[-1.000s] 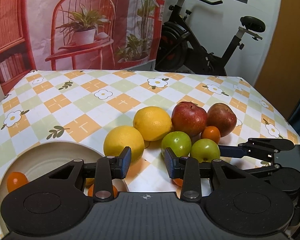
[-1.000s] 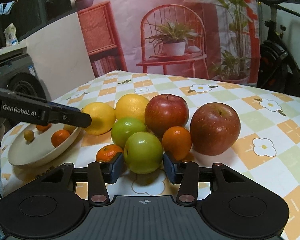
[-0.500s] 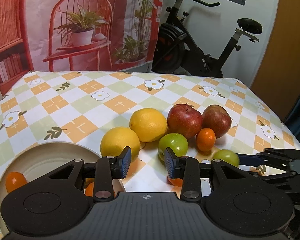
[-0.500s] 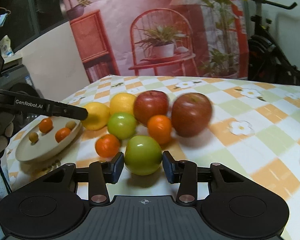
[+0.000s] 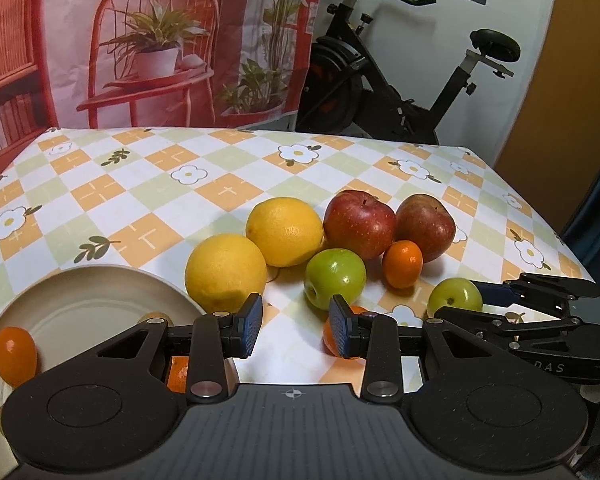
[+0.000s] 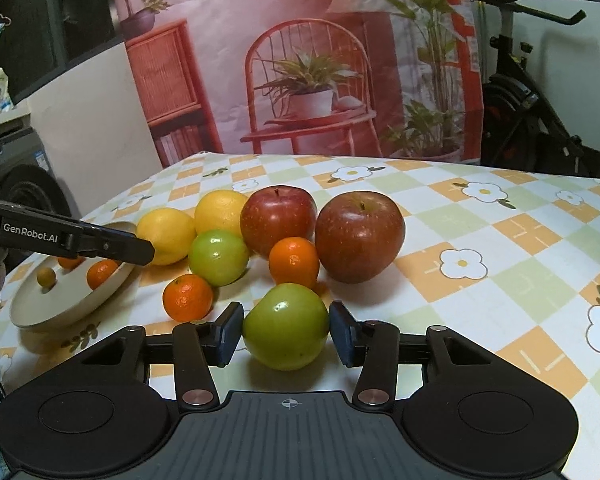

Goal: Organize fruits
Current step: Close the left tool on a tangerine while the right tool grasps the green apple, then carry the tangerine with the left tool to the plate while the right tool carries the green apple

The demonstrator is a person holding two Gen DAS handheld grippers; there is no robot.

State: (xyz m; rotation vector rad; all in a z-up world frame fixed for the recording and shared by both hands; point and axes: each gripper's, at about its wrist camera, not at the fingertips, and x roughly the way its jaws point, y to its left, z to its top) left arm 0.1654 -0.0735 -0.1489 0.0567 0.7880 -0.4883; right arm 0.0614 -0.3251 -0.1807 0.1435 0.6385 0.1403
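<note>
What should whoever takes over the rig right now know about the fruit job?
Left gripper: open, empty, above the plate rim.
Right gripper: jaws just opening, a green fruit between the pads.
Done: three small fruits on the plate.
Left: two lemons, two red apples, another green fruit and two small oranges on the table.

Left wrist view looks forward and downward along its own black fingers, low and close over the round cream plate (image 5: pixel 80 300) at the near-left table edge; right wrist view faces likewise from the fruit cluster's other side; both share the two red apples (image 5: pixel 359 224) (image 6: pixel 278 222) and the checked floral tablecloth (image 5: pixel 148 184) (image 6: pixel 500 232).
</note>
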